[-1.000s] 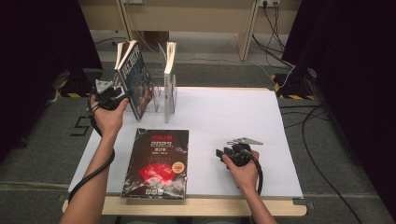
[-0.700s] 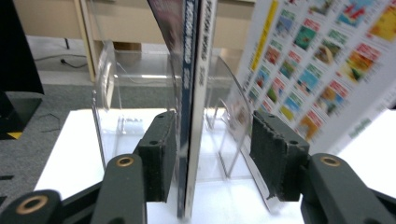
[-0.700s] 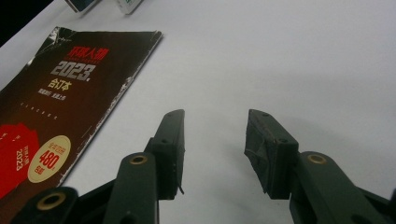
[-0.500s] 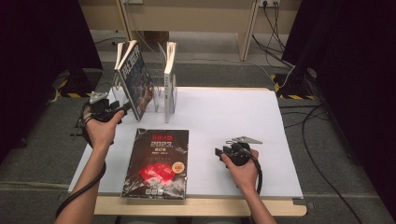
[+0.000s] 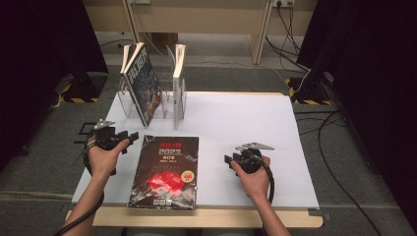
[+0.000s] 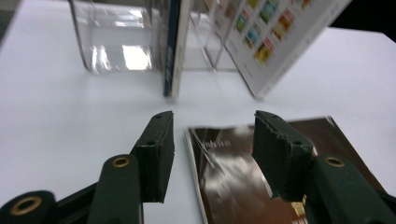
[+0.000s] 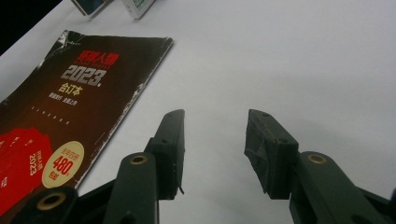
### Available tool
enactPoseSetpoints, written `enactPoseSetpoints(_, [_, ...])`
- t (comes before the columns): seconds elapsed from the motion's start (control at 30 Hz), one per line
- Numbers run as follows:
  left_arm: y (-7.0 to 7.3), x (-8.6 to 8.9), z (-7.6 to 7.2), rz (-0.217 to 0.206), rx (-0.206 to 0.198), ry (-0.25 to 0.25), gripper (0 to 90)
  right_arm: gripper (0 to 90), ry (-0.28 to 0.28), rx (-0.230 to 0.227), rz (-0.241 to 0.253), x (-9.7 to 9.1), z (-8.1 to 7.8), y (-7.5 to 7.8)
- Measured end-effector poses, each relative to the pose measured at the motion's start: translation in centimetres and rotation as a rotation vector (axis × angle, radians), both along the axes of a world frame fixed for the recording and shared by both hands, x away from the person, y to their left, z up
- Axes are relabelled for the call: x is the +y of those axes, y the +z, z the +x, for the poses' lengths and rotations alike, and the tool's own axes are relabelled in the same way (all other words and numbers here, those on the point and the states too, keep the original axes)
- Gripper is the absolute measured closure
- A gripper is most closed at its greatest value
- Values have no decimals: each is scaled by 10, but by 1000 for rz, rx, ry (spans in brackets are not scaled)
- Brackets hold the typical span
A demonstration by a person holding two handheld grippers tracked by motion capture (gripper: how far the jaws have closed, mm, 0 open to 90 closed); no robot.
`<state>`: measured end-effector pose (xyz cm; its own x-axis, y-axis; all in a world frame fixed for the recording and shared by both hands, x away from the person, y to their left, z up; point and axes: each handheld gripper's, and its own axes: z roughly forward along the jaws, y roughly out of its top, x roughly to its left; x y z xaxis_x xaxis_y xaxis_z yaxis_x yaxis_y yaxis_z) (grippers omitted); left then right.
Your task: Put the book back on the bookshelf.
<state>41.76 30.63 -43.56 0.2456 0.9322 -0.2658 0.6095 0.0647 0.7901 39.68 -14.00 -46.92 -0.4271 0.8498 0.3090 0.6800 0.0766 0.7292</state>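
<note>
The left gripper (image 5: 129,139) has dropped from the rack (image 5: 129,101), jaws just opened and empty, beside the flat black book (image 5: 167,171), probably next to shelve; the right gripper (image 5: 229,160) idles agape.

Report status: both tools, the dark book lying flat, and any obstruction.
Left tool open, empty, jaws just widened, at the flat dark red-printed book's left edge. Right tool open, empty, right of it. Clear plastic book stand behind; nothing between.

Your grippers (image 5: 129,140) (image 5: 230,161) are black, with brass-ringed screw holes, ridged pads (image 6: 275,149), grey three-cornered top plates and trailing black cables; your forearms are bare.
</note>
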Motion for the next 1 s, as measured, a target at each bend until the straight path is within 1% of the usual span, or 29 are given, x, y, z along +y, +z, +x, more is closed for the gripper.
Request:
enactPoseSetpoints(0.07, [-8, -1, -5, -34, 26, -16, 484, 578, 9, 7, -4, 4, 0, 1])
enactPoseSetpoints(0.1, [-12, -2, -8, -36, 37, -21, 487, 578, 8, 18, 2, 6, 0, 1])
enactPoseSetpoints(0.13, [-16, -3, -11, -36, 45, -28, 488, 578, 17, 19, -3, 9, 1, 2])
enactPoseSetpoints(0.17, [-20, -4, -14, -41, 57, -36, 488, 578, 22, 24, -6, 11, 1, 2])
enactPoseSetpoints(0.2, [-23, -5, -16, -55, 62, -41, 488, 578, 26, 35, -6, 14, 2, 2])
enactPoseSetpoints(0.23, [-27, -6, -18, -54, 68, -45, 488, 578, 33, 40, -10, 16, 3, 3])
enactPoseSetpoints(0.27, [-30, -5, -20, -56, 75, -46, 488, 577, 38, 52, -9, 19, 3, 3])
enactPoseSetpoints(0.3, [-32, -6, -22, -70, 79, -41, 488, 577, 45, 56, -13, 22, 4, 4])
enactPoseSetpoints(0.33, [-35, -5, -23, -69, 85, -41, 488, 576, 51, 72, -13, 25, 5, 4])
enactPoseSetpoints(0.37, [-37, -5, -24, -75, 92, -41, 492, 574, 57, 76, -10, 28, 6, 4])
enactPoseSetpoints(0.4, [-39, -6, -25, -78, 96, -42, 495, 572, 65, 73, -19, 30, 8, 4])
enactPoseSetpoints(0.5, [-43, -5, -27, -79, 105, -48, 517, 573, 75, 97, -22, 39, 10, 3])
enactPoseSetpoints(0.53, [-44, -5, -27, -86, 108, -48, 522, 572, 78, 101, -27, 42, 11, 3])
enactPoseSetpoints(0.57, [-45, -5, -28, -79, 113, -50, 529, 572, 85, 107, -26, 44, 12, 3])
enactPoseSetpoints(0.6, [-47, -6, -28, -78, 120, -56, 539, 572, 93, 104, -31, 46, 13, 2])
enactPoseSetpoints(0.63, [-48, -6, -28, -81, 126, -61, 548, 573, 90, 114, -27, 49, 13, 2])
enactPoseSetpoints(0.7, [-52, -7, -29, -69, 141, -63, 554, 572, 98, 120, -28, 52, 14, 2])
enactPoseSetpoints(0.77, [-56, -8, -29, -74, 161, -70, 555, 572, 104, 117, -31, 53, 15, 2])
enactPoseSetpoints(0.8, [-58, -8, -30, -58, 167, -71, 553, 572, 103, 120, -31, 54, 15, 2])
enactPoseSetpoints(0.83, [-58, -9, -30, -49, 158, -74, 559, 572, 101, 122, -32, 54, 16, 2])
enactPoseSetpoints(0.87, [-58, -9, -31, -44, 158, -78, 556, 572, 103, 125, -31, 54, 16, 3])
enactPoseSetpoints(1.0, [-59, -7, -30, -74, 166, -62, 557, 572, 103, 127, -32, 55, 17, 3])
